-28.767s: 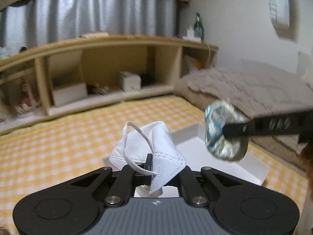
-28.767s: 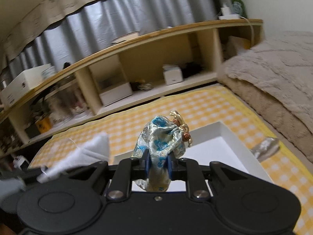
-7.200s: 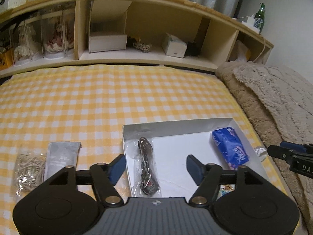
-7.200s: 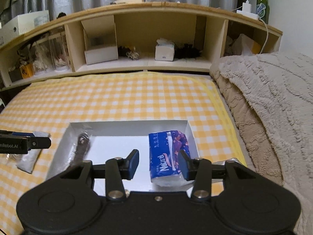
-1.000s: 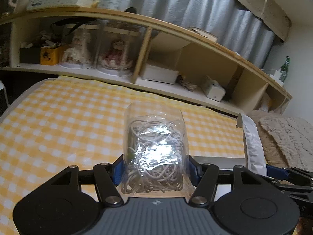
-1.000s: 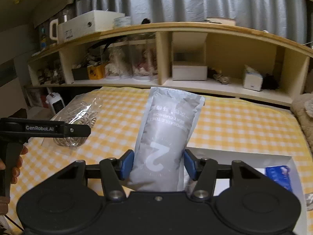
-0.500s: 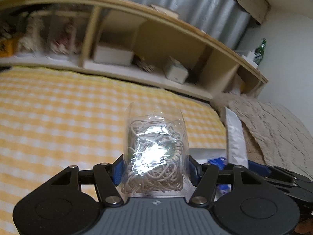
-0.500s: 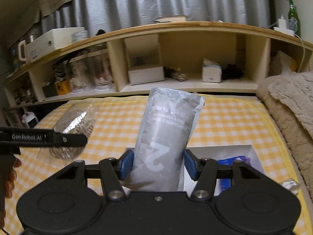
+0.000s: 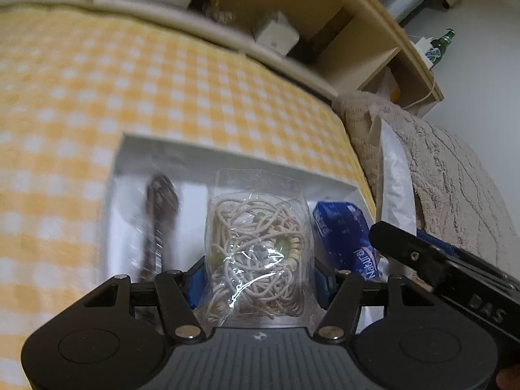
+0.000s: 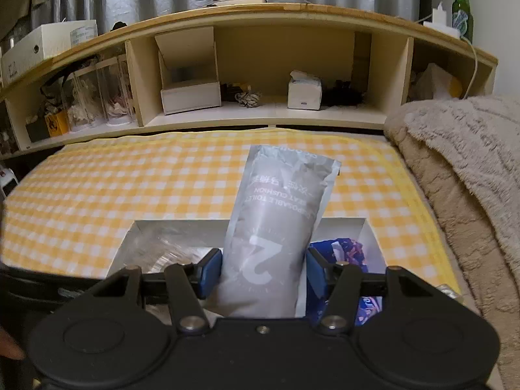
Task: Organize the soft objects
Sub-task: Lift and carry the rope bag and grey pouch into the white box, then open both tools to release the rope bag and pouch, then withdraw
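Observation:
My left gripper [image 9: 258, 278] is shut on a clear bag of beige cord [image 9: 258, 247], held above the white box [image 9: 227, 154]. In the box lie a dark item in clear wrap [image 9: 159, 227] at the left and a blue tissue pack [image 9: 344, 237] at the right. My right gripper [image 10: 263, 274] is shut on a grey pouch [image 10: 279, 227] printed with a large 2, upright over the white box [image 10: 344, 224]. The blue tissue pack [image 10: 347, 250] shows behind its right finger. In the left wrist view the right gripper's finger [image 9: 432, 256] and the grey pouch's edge [image 9: 395, 188] stand at the right.
The box sits on a yellow checked bedspread [image 10: 130, 182]. A beige blanket [image 10: 464, 169] is heaped along the right side. A wooden headboard shelf [image 10: 260, 110] with small boxes and clutter runs across the back. A green bottle [image 10: 463, 9] stands on its top right.
Both grippers have swung right and tilted down, so the white box now lies under them. The cord bag and the grey pouch stay gripped as before.

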`<act>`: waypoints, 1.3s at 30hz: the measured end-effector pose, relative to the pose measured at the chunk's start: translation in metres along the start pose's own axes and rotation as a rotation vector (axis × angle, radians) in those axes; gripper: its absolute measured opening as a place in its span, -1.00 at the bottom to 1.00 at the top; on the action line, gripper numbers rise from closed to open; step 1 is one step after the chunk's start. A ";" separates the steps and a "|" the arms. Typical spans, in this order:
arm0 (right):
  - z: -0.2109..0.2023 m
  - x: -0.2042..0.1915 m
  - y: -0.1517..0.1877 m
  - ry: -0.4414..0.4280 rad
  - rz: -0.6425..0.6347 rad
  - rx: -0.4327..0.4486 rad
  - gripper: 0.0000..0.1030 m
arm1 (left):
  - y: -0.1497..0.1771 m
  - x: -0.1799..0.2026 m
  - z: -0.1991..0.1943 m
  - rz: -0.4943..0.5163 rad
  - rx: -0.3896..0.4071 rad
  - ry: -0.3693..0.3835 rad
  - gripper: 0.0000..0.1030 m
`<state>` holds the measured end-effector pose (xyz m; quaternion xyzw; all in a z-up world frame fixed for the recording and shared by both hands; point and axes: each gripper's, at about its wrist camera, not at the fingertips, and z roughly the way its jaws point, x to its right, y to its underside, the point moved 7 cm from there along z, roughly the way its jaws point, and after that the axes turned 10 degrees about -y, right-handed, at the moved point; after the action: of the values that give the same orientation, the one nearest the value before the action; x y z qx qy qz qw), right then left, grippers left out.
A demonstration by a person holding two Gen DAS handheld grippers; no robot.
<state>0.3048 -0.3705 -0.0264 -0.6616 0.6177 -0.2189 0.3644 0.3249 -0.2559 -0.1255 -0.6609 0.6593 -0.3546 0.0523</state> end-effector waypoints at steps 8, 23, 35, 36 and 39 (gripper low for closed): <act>0.023 0.000 0.014 -0.079 -0.030 -0.106 0.11 | 0.003 -0.013 0.030 -0.087 -0.008 -0.058 0.23; 0.035 0.012 0.029 -0.018 0.002 -0.188 0.51 | 0.000 -0.006 0.023 -0.066 -0.003 -0.043 0.62; 0.016 0.016 0.027 0.056 0.079 -0.175 0.58 | -0.016 0.001 -0.030 0.009 0.055 -0.072 0.77; 0.013 0.016 0.025 0.063 0.087 -0.164 0.59 | -0.017 0.001 -0.036 0.017 0.061 -0.074 0.77; -0.001 0.015 0.020 0.080 0.127 -0.117 0.64 | -0.019 0.001 -0.055 0.034 0.084 -0.080 0.78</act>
<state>0.2930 -0.3851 -0.0436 -0.6320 0.6843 -0.1850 0.3131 0.3111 -0.2324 -0.0735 -0.6603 0.6526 -0.3543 0.1124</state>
